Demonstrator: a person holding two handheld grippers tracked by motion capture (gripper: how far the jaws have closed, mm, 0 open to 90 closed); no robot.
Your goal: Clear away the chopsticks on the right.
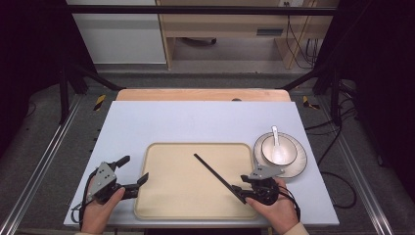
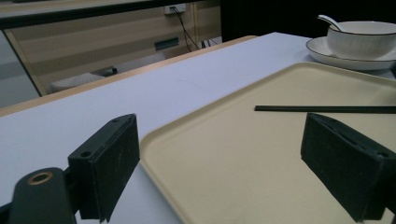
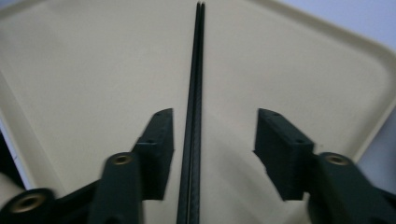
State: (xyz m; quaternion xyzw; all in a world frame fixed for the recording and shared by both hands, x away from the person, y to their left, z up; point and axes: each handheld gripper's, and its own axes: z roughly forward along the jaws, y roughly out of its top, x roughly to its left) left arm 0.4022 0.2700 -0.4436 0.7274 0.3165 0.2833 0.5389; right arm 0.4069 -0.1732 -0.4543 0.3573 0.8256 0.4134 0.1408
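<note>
A pair of black chopsticks [image 1: 215, 174] lies diagonally on the beige tray [image 1: 171, 200]. My right gripper [image 1: 241, 185] sits at their near end, at the tray's front right. In the right gripper view my right gripper [image 3: 215, 135] is open; the chopsticks [image 3: 196, 93] run between the jaws, close to the left one, resting on the tray [image 3: 93, 70]. My left gripper [image 1: 134, 169] is open at the tray's left edge. In the left gripper view my left gripper [image 2: 219, 140] straddles the tray's rim [image 2: 154, 140] with nothing gripped, and the chopsticks [image 2: 327, 109] lie farther off.
A white bowl [image 1: 279, 149] with a white spoon [image 1: 275, 134] in it stands on a plate [image 1: 298, 164] right of the tray, just beyond my right hand. The pale table top [image 1: 195, 122] stretches behind the tray. Cables hang off the table's right side.
</note>
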